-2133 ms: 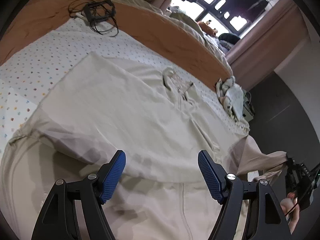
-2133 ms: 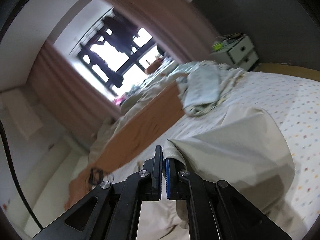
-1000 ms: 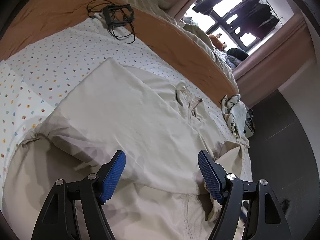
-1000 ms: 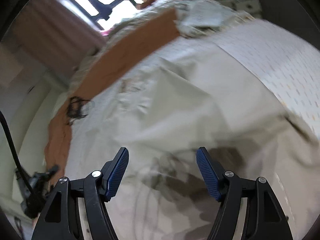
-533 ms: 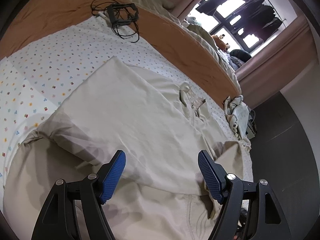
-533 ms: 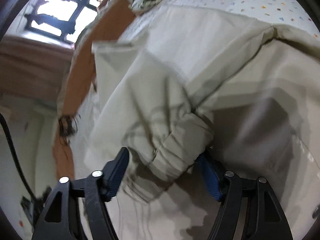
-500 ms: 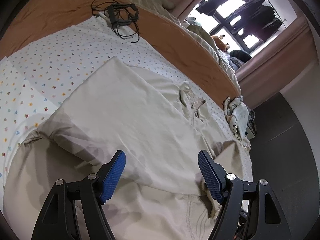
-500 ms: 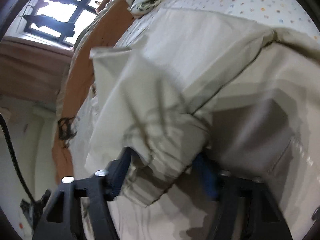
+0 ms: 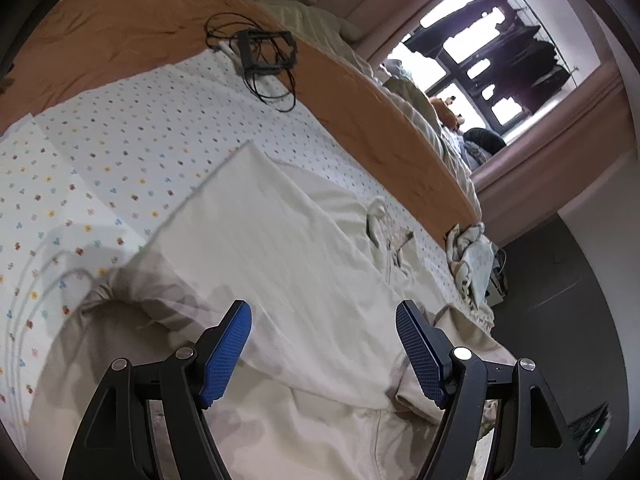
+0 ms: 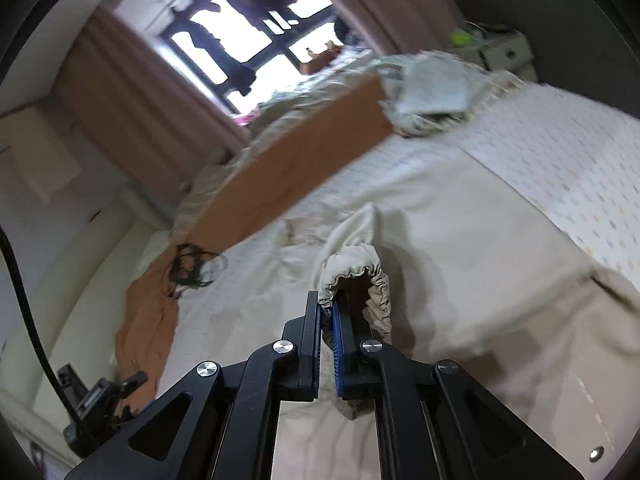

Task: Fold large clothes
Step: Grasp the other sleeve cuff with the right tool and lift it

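A large cream jacket [image 9: 280, 248] lies spread on the dotted bed sheet [image 9: 120, 128], one sleeve folded flat across its body. My left gripper [image 9: 323, 340] hovers open over the jacket's lower half, nothing between its blue pads. In the right wrist view the same jacket [image 10: 460, 216] covers the bed. My right gripper [image 10: 327, 312] is shut on the elastic cuff [image 10: 354, 268] of the other sleeve, which it holds lifted above the jacket. The cuff's ruffled rim arches over the fingertips.
An orange blanket [image 9: 160, 32] runs along the far side of the bed, with a black frame and tangled cables [image 9: 264, 52] on it. A crumpled pale cloth [image 10: 432, 88] sits at the bed's corner near a white nightstand [image 10: 504, 48]. Window and pink curtains stand behind.
My right gripper went from open over the jacket to shut on the sleeve cuff and lifted it. The left gripper drifted slightly and stayed open.
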The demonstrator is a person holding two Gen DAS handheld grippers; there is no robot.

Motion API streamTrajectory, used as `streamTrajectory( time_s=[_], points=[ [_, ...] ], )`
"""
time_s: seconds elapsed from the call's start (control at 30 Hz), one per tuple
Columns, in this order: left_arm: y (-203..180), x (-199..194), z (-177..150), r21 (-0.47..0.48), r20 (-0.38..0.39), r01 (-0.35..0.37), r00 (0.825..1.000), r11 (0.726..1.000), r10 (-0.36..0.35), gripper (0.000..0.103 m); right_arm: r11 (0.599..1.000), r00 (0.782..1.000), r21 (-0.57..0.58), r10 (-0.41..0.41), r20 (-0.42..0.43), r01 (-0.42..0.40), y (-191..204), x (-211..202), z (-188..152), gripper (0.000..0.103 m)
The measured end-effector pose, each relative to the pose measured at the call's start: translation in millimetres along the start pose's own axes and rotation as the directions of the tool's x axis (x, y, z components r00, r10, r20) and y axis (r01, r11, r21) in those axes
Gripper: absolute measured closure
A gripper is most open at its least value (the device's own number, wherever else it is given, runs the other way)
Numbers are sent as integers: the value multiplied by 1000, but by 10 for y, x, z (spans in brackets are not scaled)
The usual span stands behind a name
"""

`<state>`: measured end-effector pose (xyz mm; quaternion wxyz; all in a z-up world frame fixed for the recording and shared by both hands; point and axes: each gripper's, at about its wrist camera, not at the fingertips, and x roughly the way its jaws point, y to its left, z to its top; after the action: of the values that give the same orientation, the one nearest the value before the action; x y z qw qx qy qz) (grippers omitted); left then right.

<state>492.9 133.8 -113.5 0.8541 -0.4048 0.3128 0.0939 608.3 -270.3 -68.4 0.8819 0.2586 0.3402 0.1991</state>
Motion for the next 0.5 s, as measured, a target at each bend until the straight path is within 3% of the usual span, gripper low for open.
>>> streamTrajectory(
  time_s=[0.33, 0.5],
  points=[
    [257, -182, 175, -67, 54, -26, 998, 997, 29, 27, 979, 989, -160, 112, -97, -127, 910, 399, 19, 96],
    [350, -219, 218, -87, 67, -45, 996, 995, 51, 27, 959, 948, -115, 230, -221, -259, 1146, 802, -108, 96]
  ],
)
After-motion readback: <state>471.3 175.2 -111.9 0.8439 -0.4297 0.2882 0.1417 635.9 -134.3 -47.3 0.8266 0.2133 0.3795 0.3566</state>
